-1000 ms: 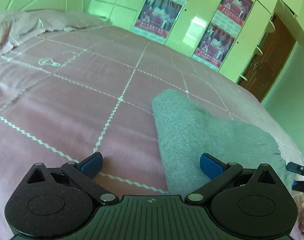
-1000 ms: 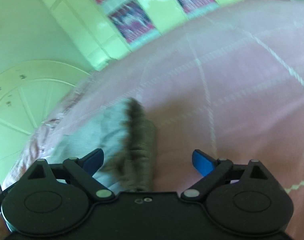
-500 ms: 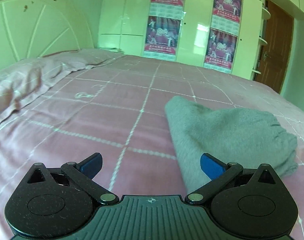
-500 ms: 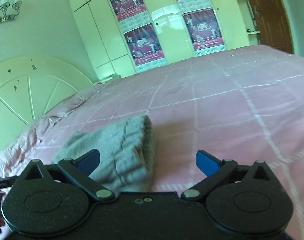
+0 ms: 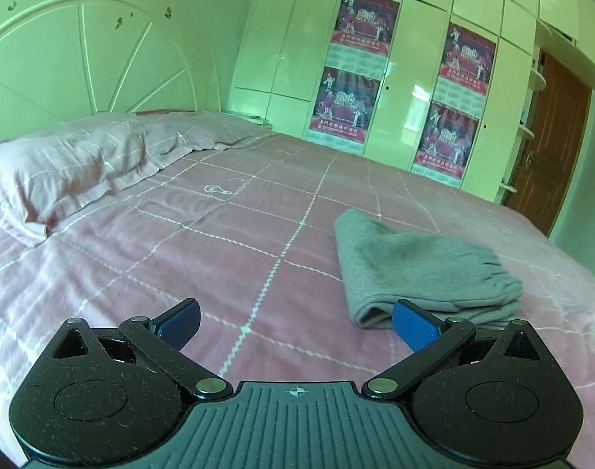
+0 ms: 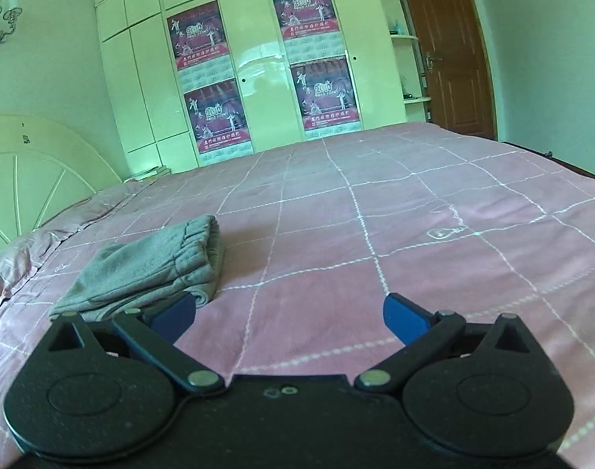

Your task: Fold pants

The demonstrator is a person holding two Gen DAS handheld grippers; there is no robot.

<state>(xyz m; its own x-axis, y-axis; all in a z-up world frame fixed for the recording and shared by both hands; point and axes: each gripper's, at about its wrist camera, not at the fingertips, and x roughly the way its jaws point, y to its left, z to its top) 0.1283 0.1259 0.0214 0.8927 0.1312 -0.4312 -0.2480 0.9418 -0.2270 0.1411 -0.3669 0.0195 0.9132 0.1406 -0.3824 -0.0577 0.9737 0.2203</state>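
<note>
The grey pants (image 5: pixel 422 265) lie folded into a compact stack on the pink bedspread (image 5: pixel 219 242). In the left wrist view they sit ahead and to the right of my left gripper (image 5: pixel 295 322), which is open and empty. In the right wrist view the pants (image 6: pixel 149 269) lie ahead and to the left, waistband facing right. My right gripper (image 6: pixel 289 316) is open and empty, its left fingertip (image 6: pixel 172 314) close to the near edge of the pants; I cannot tell if they touch.
Pink pillows (image 5: pixel 74 164) lie at the head of the bed before a pale headboard (image 5: pixel 86 58). A wardrobe with posters (image 6: pixel 258 62) stands beyond the bed. A brown door (image 6: pixel 450 47) is at the right.
Both grippers have pulled back and tilted up from the pants, so the pants look farther away and the room shows. Both stay open.
</note>
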